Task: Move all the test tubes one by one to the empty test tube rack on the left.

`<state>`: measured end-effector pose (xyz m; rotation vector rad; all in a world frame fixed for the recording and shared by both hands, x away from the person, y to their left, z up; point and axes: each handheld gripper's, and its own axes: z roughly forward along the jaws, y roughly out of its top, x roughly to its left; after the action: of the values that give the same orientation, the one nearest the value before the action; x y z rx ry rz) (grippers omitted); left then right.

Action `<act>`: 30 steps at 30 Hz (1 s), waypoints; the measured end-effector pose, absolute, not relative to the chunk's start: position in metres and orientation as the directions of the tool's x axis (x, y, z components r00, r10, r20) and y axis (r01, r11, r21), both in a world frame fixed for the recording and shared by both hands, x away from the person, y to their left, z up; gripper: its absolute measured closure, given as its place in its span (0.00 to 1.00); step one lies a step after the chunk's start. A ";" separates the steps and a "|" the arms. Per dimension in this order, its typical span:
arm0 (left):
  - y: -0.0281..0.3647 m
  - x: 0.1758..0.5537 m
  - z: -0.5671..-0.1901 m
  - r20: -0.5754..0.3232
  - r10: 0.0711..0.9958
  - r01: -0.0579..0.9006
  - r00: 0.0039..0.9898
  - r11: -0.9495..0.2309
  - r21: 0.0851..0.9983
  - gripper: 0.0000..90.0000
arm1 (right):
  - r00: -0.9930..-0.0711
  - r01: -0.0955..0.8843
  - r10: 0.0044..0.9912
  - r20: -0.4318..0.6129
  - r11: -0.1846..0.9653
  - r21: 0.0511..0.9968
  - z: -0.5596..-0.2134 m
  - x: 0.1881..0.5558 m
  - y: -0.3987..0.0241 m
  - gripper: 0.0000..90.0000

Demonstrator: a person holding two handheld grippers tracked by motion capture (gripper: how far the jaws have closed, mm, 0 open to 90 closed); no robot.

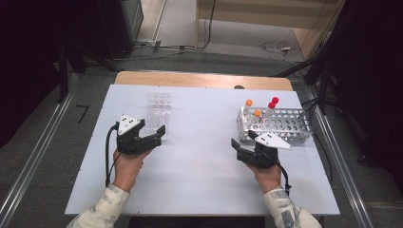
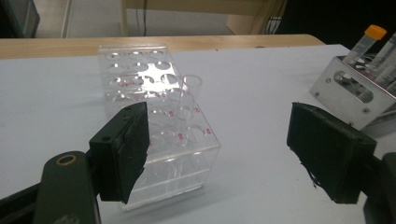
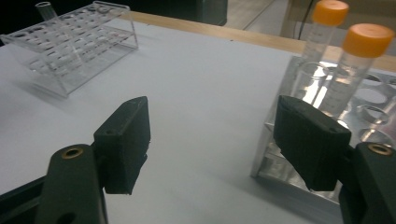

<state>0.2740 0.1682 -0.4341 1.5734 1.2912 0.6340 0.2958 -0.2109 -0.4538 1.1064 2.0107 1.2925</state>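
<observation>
Two forearms in pale patterned sleeves are seen at the near edge of the white table (image 1: pixel 199 180), each hand wrapped round a black gripper. Left of the metal rack (image 1: pixel 285 124) and well apart from it, the left gripper (image 1: pixel 154 135) is held with its jaws spread wide and nothing between them; just beyond it stands a clear plastic rack (image 2: pixel 154 107) with a single open clear tube (image 2: pixel 192 93) seated in it. The right gripper (image 3: pixel 212 140) is held just in front of the metal rack's near left corner — jaws likewise parted and empty. Four capped tubes are stood upright at the metal rack's left end: two orange-capped tubes (image 3: pixel 352 70) nearer, two red-capped tubes (image 1: pixel 272 105) behind them.
</observation>
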 end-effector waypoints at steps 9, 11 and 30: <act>0.163 0.264 -0.438 -0.143 0.938 0.419 0.314 -0.002 0.908 0.25 | -0.488 0.366 0.873 0.008 0.196 0.910 -0.457 0.307 -0.225 0.35; 0.161 0.264 -0.439 -0.143 0.936 0.419 0.322 -0.005 0.908 0.26 | -0.481 0.363 0.877 0.001 0.197 0.911 -0.458 0.309 -0.227 0.38; 0.155 0.265 -0.441 -0.116 0.933 0.411 0.341 -0.037 0.911 0.29 | -0.431 0.366 0.902 -0.003 0.178 0.913 -0.470 0.336 -0.230 0.70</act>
<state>0.2645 0.1554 -0.4414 1.6275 1.2328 0.6683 0.3359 -0.2297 -0.4703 1.1907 1.8927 1.2265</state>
